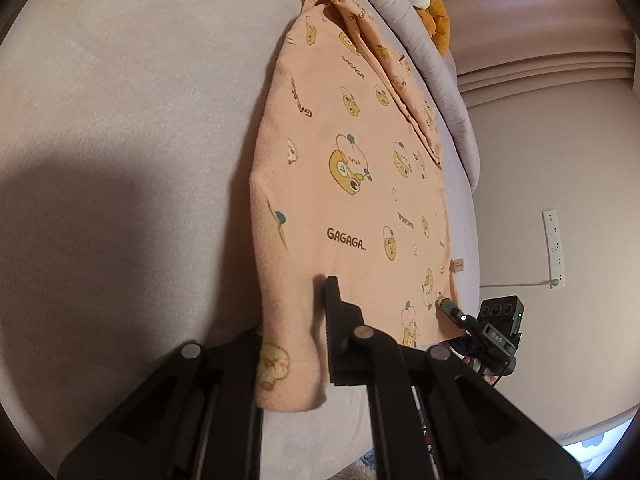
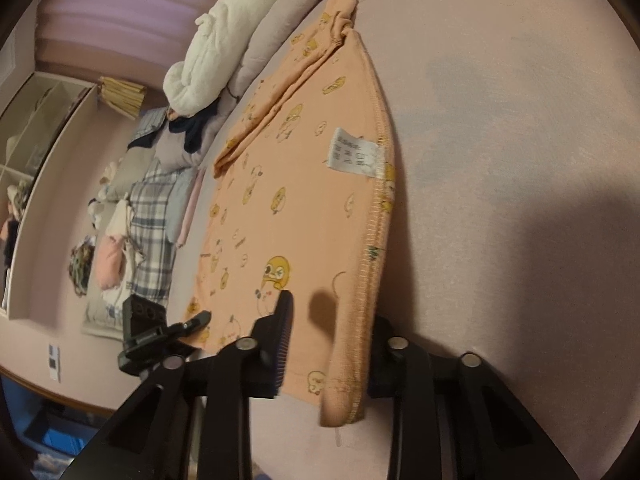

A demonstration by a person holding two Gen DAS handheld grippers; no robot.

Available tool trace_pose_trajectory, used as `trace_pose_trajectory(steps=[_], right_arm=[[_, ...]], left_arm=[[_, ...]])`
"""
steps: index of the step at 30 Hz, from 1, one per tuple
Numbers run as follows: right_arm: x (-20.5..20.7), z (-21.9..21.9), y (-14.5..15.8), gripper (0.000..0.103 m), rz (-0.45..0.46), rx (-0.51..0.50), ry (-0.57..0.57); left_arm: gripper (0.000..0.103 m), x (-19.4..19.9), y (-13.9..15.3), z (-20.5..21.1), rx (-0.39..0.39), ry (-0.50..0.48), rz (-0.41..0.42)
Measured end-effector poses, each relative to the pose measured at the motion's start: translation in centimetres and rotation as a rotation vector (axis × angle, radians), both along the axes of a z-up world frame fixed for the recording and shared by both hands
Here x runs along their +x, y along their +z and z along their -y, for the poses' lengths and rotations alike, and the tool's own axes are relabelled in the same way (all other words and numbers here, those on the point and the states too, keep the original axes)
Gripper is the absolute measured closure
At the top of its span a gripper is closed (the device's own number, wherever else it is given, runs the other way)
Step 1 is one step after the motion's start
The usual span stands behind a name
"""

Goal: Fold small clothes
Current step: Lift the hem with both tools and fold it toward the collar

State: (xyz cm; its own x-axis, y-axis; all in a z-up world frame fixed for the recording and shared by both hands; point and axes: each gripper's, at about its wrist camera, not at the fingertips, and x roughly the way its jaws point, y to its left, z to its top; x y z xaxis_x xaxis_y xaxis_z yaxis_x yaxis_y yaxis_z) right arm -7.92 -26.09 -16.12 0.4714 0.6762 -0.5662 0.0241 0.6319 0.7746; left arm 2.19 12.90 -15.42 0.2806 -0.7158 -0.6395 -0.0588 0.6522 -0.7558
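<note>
Peach cartoon-print garment [image 1: 360, 184] flat on mauve bed [image 1: 120, 120], sleeve folded across.

care label [image 2: 354, 154] print unreadable — too small

One peach-orange cotton garment [image 1: 352, 184] printed with small yellow cartoon figures lies on one pale lilac fabric surface [image 1: 132, 128]. One white care label [image 2: 352, 154] is sewn into its stitched side seam. Two black two-finger grippers are in view: the left gripper [image 1: 316, 320] and the right gripper [image 2: 332, 344]. At the far edge lie one fluffy white plush bundle [image 2: 212, 44], one mustard-orange soft item [image 1: 436, 20] and one blue-and-white checked cloth [image 2: 154, 216]. One white power strip [image 1: 554, 248] hangs on the pink wall.
</note>
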Motion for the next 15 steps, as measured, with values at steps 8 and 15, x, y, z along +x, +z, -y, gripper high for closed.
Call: trace_pose_trajectory(steps=[8, 15], right_arm=[[-0.2, 0.0, 0.5, 0.094, 0.014, -0.072, -0.014], [0.0, -0.4, 2.6, 0.094, 0.094, 0.0, -0.002]], left_arm=[[0.098, -0.4, 0.6, -0.8, -0.127, 0.015, 0.038], [0.098, -0.1, 1.6, -0.7, -0.25, -0.001, 0.08]])
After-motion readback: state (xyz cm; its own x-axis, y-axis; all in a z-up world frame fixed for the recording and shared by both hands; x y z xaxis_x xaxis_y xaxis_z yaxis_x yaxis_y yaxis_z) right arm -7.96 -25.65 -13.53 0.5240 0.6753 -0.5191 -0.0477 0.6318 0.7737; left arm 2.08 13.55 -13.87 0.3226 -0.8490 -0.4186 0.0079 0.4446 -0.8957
